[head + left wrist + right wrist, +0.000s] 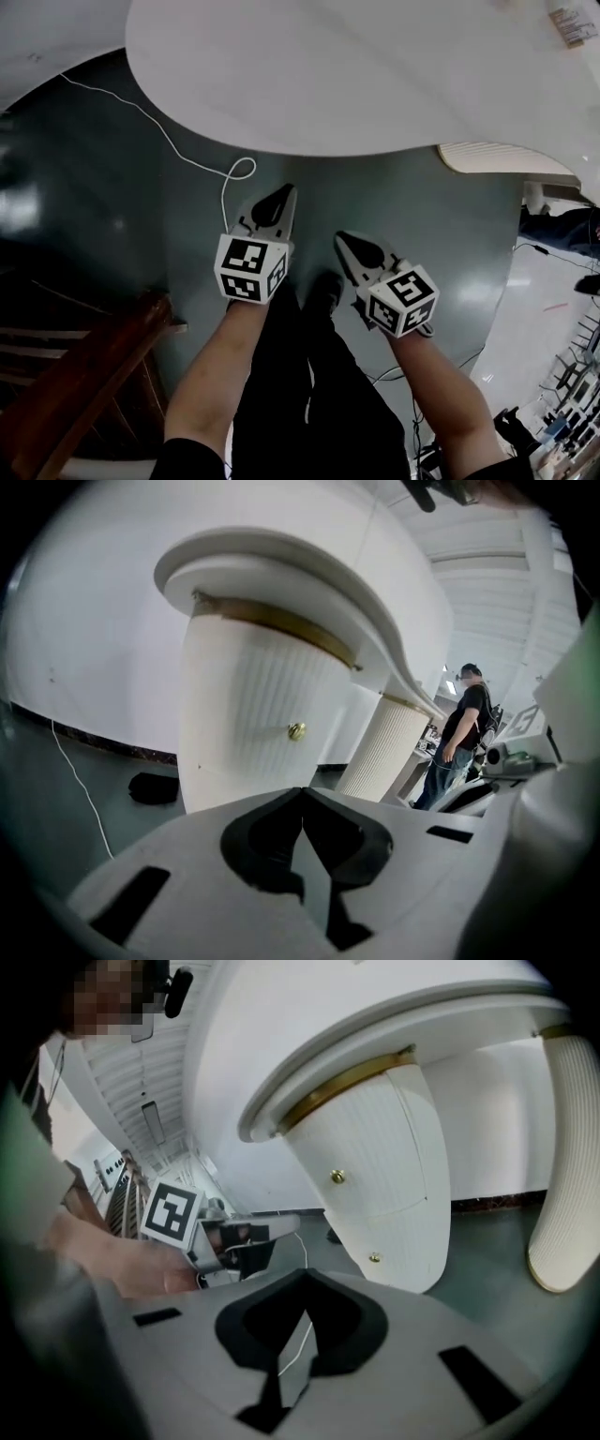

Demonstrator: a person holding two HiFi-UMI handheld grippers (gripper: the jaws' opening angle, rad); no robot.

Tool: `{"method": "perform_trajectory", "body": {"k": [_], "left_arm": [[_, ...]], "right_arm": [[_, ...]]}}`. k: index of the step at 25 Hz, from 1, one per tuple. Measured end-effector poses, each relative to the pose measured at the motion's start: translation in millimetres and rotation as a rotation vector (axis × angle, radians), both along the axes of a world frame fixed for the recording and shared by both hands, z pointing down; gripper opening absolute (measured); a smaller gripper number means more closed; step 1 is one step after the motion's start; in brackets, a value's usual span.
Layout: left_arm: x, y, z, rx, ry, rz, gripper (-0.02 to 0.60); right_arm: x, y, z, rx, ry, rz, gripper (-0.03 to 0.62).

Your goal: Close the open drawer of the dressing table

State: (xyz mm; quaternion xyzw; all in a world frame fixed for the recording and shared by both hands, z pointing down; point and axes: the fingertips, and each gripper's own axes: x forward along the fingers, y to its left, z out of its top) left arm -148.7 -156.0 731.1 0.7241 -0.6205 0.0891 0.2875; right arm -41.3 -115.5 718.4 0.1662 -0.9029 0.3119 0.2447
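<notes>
The white dressing table top (309,75) fills the upper part of the head view. Under it stands a white ribbed pedestal (384,1194) with two brass knobs (337,1177); its drawer fronts look flush with it. The left gripper view shows a pedestal (244,724) with one brass knob (296,730). My left gripper (284,191) hangs over the floor just short of the table's edge, jaws together and empty. To its right, my right gripper (339,236) is also shut and holds nothing. The left gripper (281,1222) shows in the right gripper view, a little short of the pedestal.
A white cable (187,159) loops over the dark floor (112,187). A wooden chair (84,375) stands at the lower left. A second ribbed pedestal (384,747) stands further right, with a person (464,728) beyond it. A black object (155,787) lies by the wall.
</notes>
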Motion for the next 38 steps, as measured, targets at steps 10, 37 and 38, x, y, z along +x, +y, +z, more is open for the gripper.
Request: {"method": "perform_trajectory", "body": {"k": [10,37,38], "left_arm": [[29,-12,-175,0.188,0.011,0.032,0.011],[10,41,-406,0.249,-0.046,0.21,0.009],[6,41,-408,0.249,-0.051,0.214,0.009]], "right_arm": [[35,10,-108,0.008,-0.094,0.061,0.005],[81,10,-340,0.193,-0.081,0.256,0.005],[73,7,-349,0.2,-0.095,0.263,0.005]]}}
